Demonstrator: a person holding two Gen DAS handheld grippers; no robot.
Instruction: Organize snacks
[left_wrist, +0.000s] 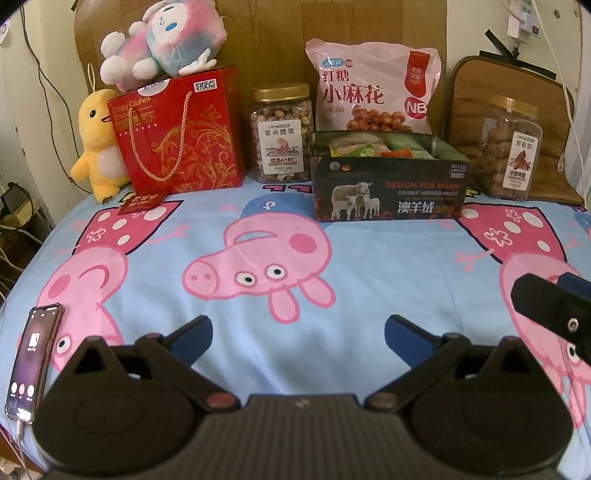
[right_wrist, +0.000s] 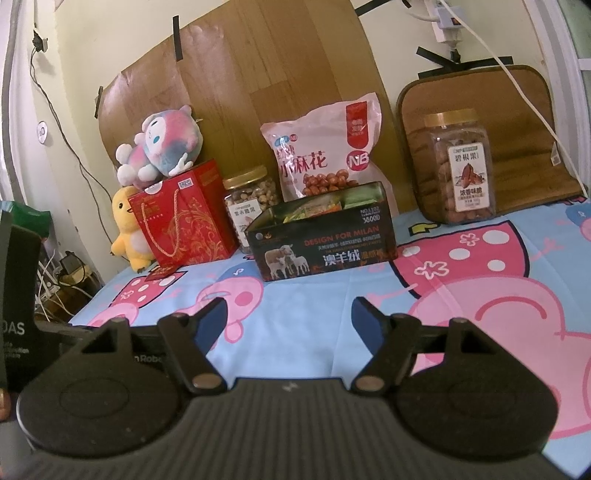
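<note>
A dark open box (left_wrist: 388, 192) with small snack packets inside stands at the back of the bed; it also shows in the right wrist view (right_wrist: 321, 243). Behind it leans a pink snack bag (left_wrist: 373, 92) (right_wrist: 325, 155). A nut jar (left_wrist: 280, 134) (right_wrist: 249, 206) stands left of the box. A second jar (left_wrist: 511, 147) (right_wrist: 460, 170) stands at the right. A red gift bag (left_wrist: 181, 133) (right_wrist: 181, 221) stands at the left. My left gripper (left_wrist: 298, 332) is open and empty above the sheet. My right gripper (right_wrist: 288, 321) is open and empty; part of it shows in the left wrist view (left_wrist: 554, 306).
A cartoon pig sheet (left_wrist: 295, 258) covers the bed. A phone (left_wrist: 33, 362) lies at the front left edge. A yellow plush (left_wrist: 98, 147) and a pink plush (left_wrist: 162, 40) sit by the gift bag. A brown cushion (right_wrist: 517, 140) leans on the wall. Cables hang left.
</note>
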